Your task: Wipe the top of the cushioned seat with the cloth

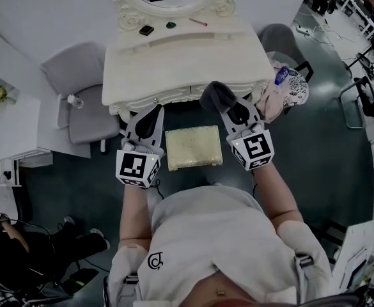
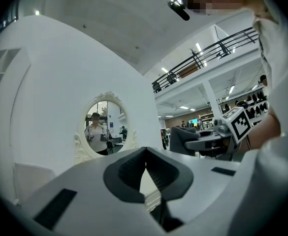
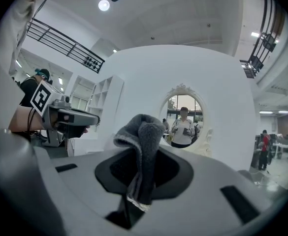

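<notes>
Closest to the head camera is the person's white T-shirt (image 1: 218, 235), and both forearms reach out past it toward 12 o'clock. Below them sits the pale gold rectangular cushioned seat (image 1: 194, 147), tucked against the cream carved dressing table (image 1: 187, 59) and bare on top.

The right gripper (image 1: 230, 107) hovers at 1 o'clock from the seat, clamped on a dark grey terry cloth (image 1: 216, 96) and raised clear of the cushion. I judge the wipe has not begun.

The left gripper (image 1: 152, 115) waits at 10 o'clock, probably kept aside to leave the cushion free.

Only the 2 gripper views settle the grips. In the right gripper view the cloth (image 3: 144, 132) is pinched between the jaws and folds over their tips. In the left gripper view the tips of the left gripper (image 2: 145, 154) meet with nothing between them. The oval white-framed mirror (image 2: 103, 127) faces both cameras.
</notes>
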